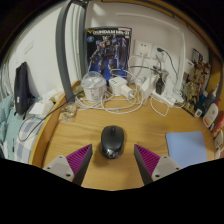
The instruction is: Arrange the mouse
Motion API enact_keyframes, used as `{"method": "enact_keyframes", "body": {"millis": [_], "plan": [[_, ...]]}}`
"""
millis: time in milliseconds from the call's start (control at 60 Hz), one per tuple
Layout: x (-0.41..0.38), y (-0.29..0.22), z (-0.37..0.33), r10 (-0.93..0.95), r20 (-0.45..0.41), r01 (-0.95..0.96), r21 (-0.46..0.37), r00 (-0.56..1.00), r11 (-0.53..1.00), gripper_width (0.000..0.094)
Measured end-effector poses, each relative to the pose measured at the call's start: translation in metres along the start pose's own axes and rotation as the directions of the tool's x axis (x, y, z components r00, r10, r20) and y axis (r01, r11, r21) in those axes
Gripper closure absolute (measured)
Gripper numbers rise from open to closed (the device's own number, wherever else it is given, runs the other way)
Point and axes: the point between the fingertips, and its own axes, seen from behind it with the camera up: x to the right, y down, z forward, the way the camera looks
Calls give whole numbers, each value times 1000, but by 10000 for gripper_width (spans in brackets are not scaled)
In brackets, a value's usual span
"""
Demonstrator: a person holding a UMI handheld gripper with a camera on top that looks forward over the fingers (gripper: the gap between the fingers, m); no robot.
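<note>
Black mouse (111, 141) sits on your wooden counter (75, 128). Your hand-held gripper (111, 160) is wide open. The mouse rests between its fingers, untouched.

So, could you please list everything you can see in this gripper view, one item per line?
computer mouse: one, black, on the wooden desk between the two open fingers, gaps at both sides.
wooden desk: one, light brown, under everything.
mouse pad: one, light blue, on the desk beside the right finger.
Gundam model box: one, blue and white, upright against the wall beyond the mouse.
cables and chargers: several, white, tangled at the foot of the box.
jacket: one, dark, hanging at the desk's left.
gripper: one, open; pads magenta.
</note>
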Motion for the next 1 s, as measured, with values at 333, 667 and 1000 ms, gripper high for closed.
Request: {"method": "enact_keyframes", "body": {"millis": [333, 667, 1000], "plan": [[-4, -17, 42, 92, -20, -90, 67, 996, 994, 436], [-3, -16, 40, 90, -19, -88, 83, 996, 993, 649], [32, -120, -74, -13, 51, 2, 214, 999, 977, 652]]}}
